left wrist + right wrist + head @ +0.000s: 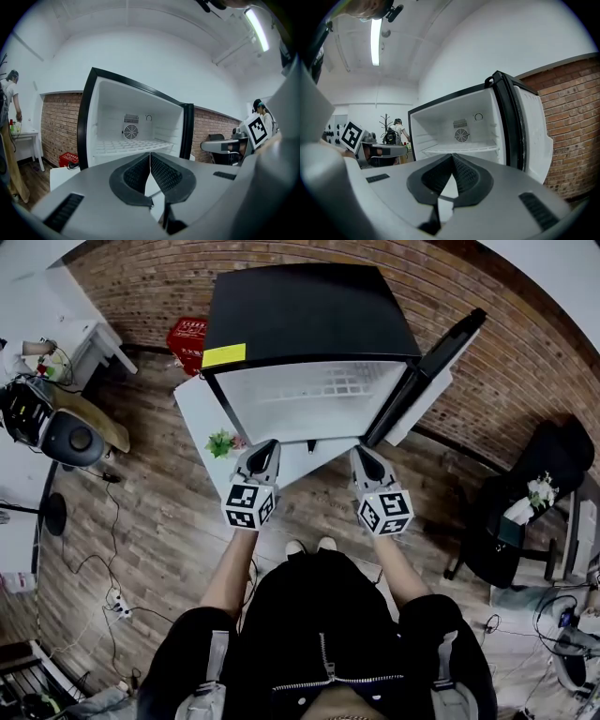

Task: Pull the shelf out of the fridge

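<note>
A small black fridge (309,315) stands on a white table with its door (427,381) swung open to the right. Inside it a white wire shelf (319,390) lies flat across the white interior; the same shelf (129,146) shows in the left gripper view, and the shelf (461,149) again in the right gripper view. My left gripper (266,448) is shut and empty, just short of the fridge's front at the left. The right gripper (362,456) is also shut and empty, level with it at the right. Both point at the open fridge without touching it.
A small green plant (223,442) sits on the white table (202,413) left of my left gripper. A red crate (187,338) stands on the floor behind the table. A brick wall runs behind. A black chair (511,521) is at the right, a desk at the left.
</note>
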The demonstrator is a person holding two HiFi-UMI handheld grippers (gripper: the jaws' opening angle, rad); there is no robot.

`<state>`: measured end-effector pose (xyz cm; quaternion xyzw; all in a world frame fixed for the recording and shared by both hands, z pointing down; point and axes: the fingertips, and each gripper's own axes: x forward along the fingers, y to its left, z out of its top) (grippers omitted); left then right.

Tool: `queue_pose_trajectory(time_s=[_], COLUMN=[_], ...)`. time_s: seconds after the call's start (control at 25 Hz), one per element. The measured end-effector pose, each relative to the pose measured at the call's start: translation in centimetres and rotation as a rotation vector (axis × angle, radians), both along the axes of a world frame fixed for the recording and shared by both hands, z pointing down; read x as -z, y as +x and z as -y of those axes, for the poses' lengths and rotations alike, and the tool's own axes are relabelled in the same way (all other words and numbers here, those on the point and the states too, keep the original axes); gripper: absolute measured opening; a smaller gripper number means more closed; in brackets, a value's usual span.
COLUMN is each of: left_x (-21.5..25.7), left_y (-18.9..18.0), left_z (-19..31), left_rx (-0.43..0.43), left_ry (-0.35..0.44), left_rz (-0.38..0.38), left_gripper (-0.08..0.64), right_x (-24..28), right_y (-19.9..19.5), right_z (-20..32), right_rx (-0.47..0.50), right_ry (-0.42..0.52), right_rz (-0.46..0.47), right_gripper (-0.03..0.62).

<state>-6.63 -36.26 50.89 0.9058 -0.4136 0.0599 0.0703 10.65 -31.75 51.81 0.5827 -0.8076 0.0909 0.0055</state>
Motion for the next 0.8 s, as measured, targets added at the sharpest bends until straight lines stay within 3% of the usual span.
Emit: queue_pose_trajectory(time_s=[0.24,0.56,0.68,0.8], left_x=[0.2,0.3,0.3,0.2], left_y=[0.6,1.0,0.6,0.1], left_z=[0.8,1.4,1.5,1.4], left_rx=[0.017,0.034,0.050,0.065], left_ry=[-0.002,-0.004,-0.005,-0.007], left_rz=[0.000,-0.002,-0.002,0.000], left_gripper=[0.023,0.023,0.023,0.023], right_x=[-0.7,-1.7,-2.2,-2.5], right_y=[0.0,0.2,0.4,1.1], right_z=[1.1,2.6,3.8,5.4], right_rx=[0.030,0.057,0.055,0.035], right_ry=[-0.025,-0.071,-0.103,-0.127], right_rz=[0.026,0.070,0.193,0.398], right_gripper=[0.005,0.077,0.090,0.090])
